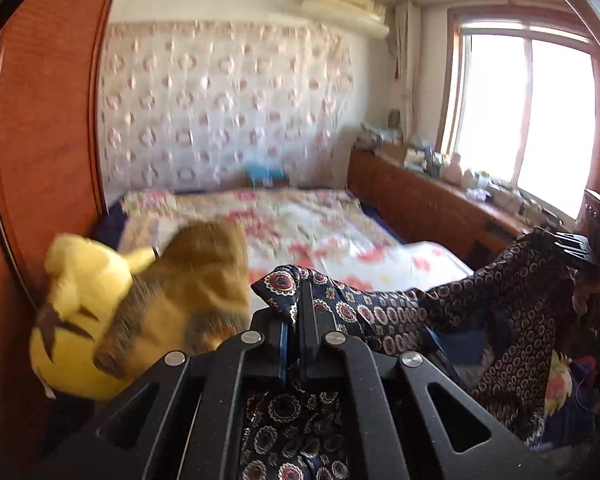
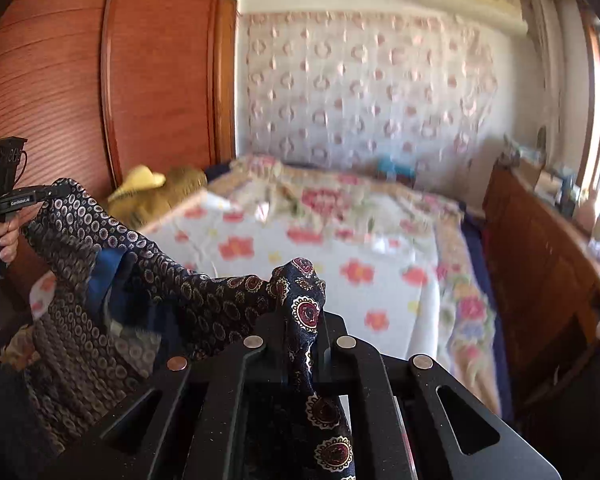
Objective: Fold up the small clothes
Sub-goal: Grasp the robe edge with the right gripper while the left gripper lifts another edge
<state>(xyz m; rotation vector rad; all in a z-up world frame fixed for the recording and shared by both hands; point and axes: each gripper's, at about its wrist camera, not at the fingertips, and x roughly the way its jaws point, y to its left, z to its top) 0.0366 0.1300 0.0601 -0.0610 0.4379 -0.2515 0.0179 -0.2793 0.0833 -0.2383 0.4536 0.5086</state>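
A small dark navy garment with round red and white medallions hangs stretched in the air between my two grippers, above the near end of the bed. My left gripper is shut on one corner of it. My right gripper is shut on the other corner, and the cloth sags away to the left. The right gripper also shows in the left wrist view at the far right. The left gripper shows in the right wrist view at the far left, with a hand on its handle.
A bed with a floral cover lies ahead. A yellow plush toy and a brown one sit at its left by the red-brown wardrobe. A wooden cabinet with clutter runs under the window.
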